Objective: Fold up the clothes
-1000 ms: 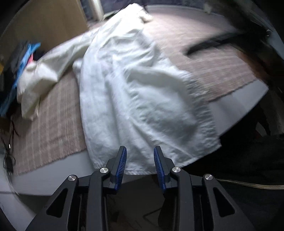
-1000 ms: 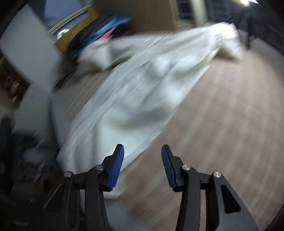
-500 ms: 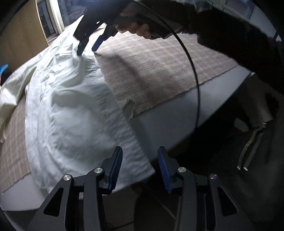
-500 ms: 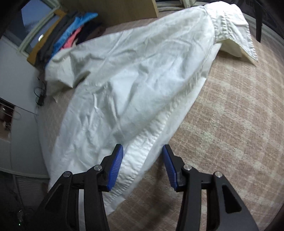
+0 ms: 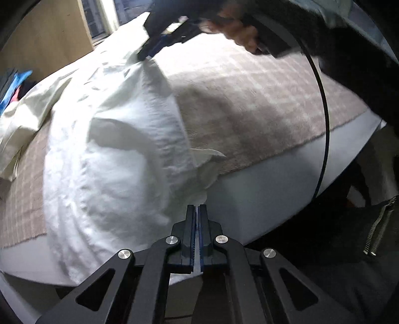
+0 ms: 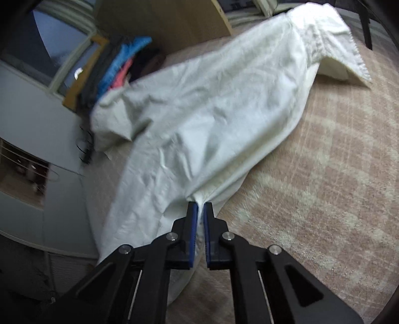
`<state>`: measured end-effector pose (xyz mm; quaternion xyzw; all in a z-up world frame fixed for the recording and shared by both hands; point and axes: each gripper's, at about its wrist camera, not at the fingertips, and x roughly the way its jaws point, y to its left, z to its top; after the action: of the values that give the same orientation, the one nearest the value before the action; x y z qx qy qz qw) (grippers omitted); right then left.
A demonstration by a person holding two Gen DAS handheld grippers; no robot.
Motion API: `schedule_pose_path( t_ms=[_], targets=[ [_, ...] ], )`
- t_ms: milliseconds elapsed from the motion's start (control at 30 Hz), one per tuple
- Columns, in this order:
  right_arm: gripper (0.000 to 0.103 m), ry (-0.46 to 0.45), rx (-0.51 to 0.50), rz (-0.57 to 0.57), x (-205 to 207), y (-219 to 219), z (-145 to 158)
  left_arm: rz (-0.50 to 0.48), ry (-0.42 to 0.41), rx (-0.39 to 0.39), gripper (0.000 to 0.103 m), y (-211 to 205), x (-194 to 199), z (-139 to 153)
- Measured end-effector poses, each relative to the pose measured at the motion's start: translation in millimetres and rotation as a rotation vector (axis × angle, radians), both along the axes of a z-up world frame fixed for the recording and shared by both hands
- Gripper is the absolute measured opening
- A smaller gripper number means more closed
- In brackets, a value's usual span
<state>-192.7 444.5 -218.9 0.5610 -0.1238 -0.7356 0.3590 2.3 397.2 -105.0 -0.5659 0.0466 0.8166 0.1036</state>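
A white shirt lies spread across a bed, its hem hanging over the near edge. At that hem's corner my left gripper is shut, with white cloth caught between the blue pads. Farther up the same front edge, my right gripper is shut on a bunched fold of the shirt. The left wrist view also shows the right gripper at the top, held by a person's hand, pulling the cloth into a small peak. The collar end lies at the far side.
The bed carries a pink checked blanket over a white mattress. A pile of blue, pink and dark clothes sits by a wooden panel. A black cable arcs from the right gripper. A dark zipped garment is at the right.
Both grippers stood open over the shirt's edge half a second ago; now both are shut on it. The cloth under the right gripper has bunched into a peak.
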Motion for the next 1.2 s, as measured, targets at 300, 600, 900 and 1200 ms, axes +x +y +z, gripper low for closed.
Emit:
schedule_pose_path(
  t_ms=[300,600,900,1200],
  targets=[
    [0.005,0.067,-0.001,0.007,-4.1,-13.5,38.2,0.069,0.09,0.097,0.001,-53.5,3.0,52.9],
    [0.005,0.202,0.012,0.01,-16.8,-47.8,96.9,0.242,0.232,-0.01,0.001,-140.2,9.1,116.4],
    [0.005,0.282,0.141,0.123,-58.3,-178.4,109.5,0.329,0.247,-0.149,0.001,-270.9,-23.9,104.4],
    [0.016,0.091,0.289,0.149,-98.8,-237.6,39.7,0.314,0.03,-0.125,0.006,-350.9,-73.9,4.7]
  ],
)
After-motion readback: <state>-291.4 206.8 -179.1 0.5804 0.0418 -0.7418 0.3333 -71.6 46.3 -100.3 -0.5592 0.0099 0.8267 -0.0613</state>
